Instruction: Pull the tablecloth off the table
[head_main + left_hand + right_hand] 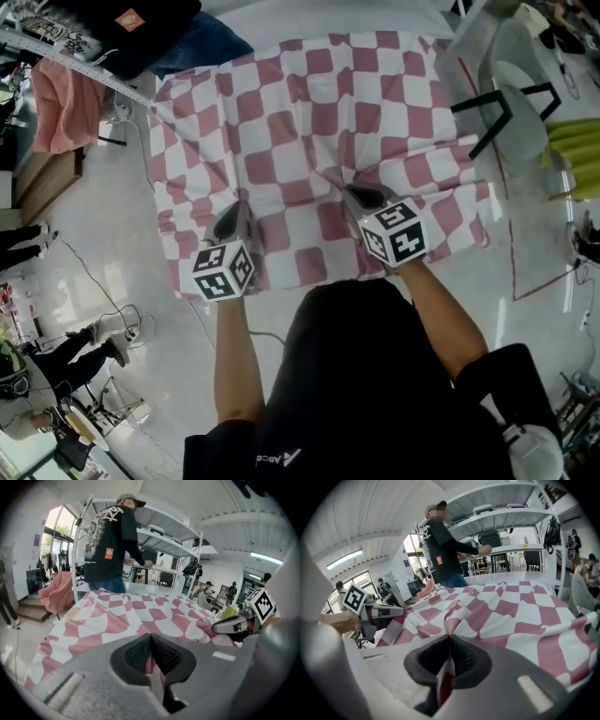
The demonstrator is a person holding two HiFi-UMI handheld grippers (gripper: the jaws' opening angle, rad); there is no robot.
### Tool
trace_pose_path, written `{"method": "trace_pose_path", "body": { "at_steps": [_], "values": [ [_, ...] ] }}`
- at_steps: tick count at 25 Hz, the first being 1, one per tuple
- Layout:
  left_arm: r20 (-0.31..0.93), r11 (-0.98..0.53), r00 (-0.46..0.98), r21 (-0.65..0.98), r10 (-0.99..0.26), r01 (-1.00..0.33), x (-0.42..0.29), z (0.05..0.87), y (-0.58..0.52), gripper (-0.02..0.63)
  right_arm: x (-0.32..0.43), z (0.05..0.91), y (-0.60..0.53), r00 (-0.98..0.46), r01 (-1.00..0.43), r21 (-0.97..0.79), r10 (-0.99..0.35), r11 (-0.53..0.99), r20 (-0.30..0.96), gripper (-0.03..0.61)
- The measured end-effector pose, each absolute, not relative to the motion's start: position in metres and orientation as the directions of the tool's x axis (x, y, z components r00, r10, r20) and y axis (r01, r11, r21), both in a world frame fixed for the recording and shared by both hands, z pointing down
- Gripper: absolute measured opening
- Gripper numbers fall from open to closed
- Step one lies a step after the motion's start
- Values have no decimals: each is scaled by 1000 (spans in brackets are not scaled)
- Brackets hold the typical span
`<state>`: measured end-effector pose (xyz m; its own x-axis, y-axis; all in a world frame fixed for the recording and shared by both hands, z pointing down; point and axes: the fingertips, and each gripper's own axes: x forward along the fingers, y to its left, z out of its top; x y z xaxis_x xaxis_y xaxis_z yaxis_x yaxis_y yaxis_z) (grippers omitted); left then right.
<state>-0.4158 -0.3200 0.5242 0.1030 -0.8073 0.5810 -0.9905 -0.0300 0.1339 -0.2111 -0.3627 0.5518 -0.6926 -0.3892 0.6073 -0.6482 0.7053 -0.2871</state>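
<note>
Bench (328,17) ahead is covered by cloth (319,112), pinched in left hand-held gripper (234,217) and right hand-held gripper (361,197); grasping is done, pulling is left.

The left forearm (234,361) and right forearm (442,319) reach toward 12 o'clock, the left claw (232,220) at 9 o'clock of the right claw (361,197), each clamped on the tablecloth (309,103).

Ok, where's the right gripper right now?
In the head view the right gripper is right of centre, on the tablecloth toward its near edge, shut on a pinched fold; the left gripper grips alongside, to its left.
</note>
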Motion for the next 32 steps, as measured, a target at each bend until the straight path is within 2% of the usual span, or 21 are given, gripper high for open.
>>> {"method": "trace_pose_path", "body": {
  "at_steps": [7,16,20,32],
  "values": [
    [436,-43,135,214,-890,-976,-394,487,-292,10,-200,526,-336,-780,-569,-337,-362,750,511,9],
    [221,-110,173,271,-960,-956,-394,433,-218,11,-205,483,-272,-843,-517,-318,-407,795,352,9],
    [121,-159,198,273,-973,-949,-400,406,-166,11,-212,455,-225,-848,-523,-281,-458,804,267,9],
    [-72,-243,233,218,-970,-945,-409,317,-12,11,-199,374,-80,-797,-602,-224,-592,767,115,9]
  ]
}}
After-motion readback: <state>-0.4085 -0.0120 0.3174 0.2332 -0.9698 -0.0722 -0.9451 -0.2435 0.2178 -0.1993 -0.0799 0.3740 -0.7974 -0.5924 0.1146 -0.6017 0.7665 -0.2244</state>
